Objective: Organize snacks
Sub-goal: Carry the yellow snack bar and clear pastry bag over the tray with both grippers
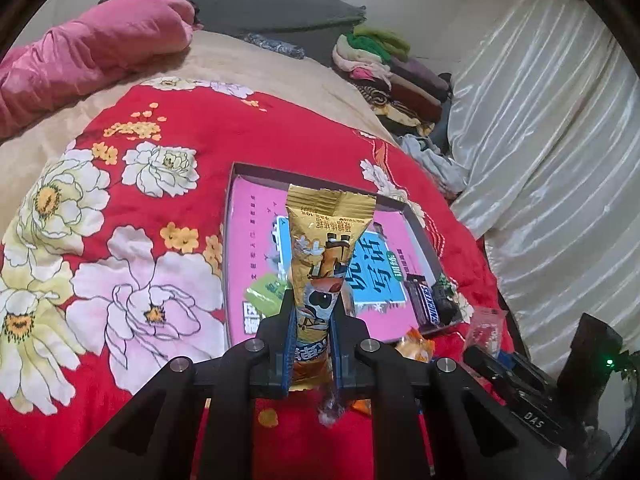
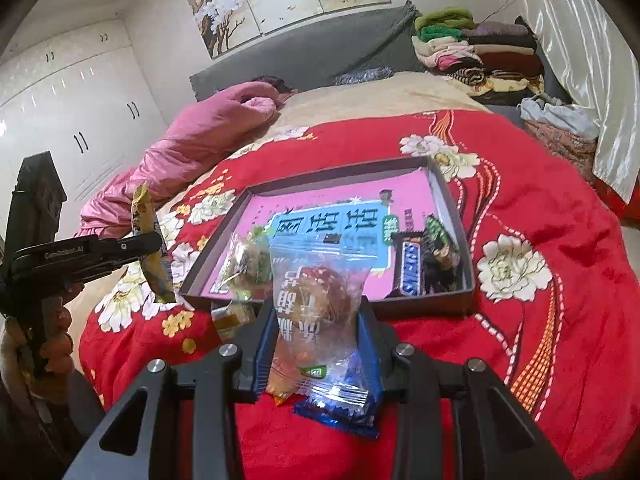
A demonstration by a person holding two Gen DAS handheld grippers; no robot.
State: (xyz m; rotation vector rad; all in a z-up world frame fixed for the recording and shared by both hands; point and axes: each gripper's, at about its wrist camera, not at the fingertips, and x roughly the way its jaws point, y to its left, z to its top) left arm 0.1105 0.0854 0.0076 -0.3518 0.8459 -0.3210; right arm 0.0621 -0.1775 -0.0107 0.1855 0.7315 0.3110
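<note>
Gold snack packet (image 1: pixel 320 248) clamped upright between the fingers of the left gripper (image 1: pixel 313 320), low in the centre of the left wrist view, its crimped top fanning out over the box behind. Same packet (image 2: pixel 150 244) at the left edge of the right wrist view, pinched in the left gripper (image 2: pixel 154 246), held above the bedspread and left of the box.

Clear snack bag (image 2: pixel 320 292) with a reddish-brown piece inside, gripped between the blue-lined fingers of the right gripper (image 2: pixel 318 320), low centre of the right wrist view, in front of the box's near wall. Blue wrapper (image 2: pixel 340 408) just below it, between the finger bases; whether gripped or lying loose, cannot tell.

Shallow dark box (image 2: pixel 452 200) with a pink printed floor, mid-frame in both views (image 1: pixel 240 200). Inside, at its right corner, a Snickers bar (image 2: pixel 412 268) and a dark wrapped sweet (image 2: pixel 440 248) beside it; at its left, a green-tinted clear packet (image 2: pixel 248 260).

Small yellowish wrapped sweet (image 2: pixel 234 320) on the cloth just outside the box's near left corner. Orange wrapper (image 1: pixel 416 348) on the cloth to the right of the left gripper.

Underneath all, a red floral bedspread (image 1: pixel 160 208). Pink quilt (image 1: pixel 92 52) bunched at the upper left, stack of folded clothes (image 2: pixel 476 52) at the upper right, pale curtain (image 1: pixel 560 120) along the right edge.
</note>
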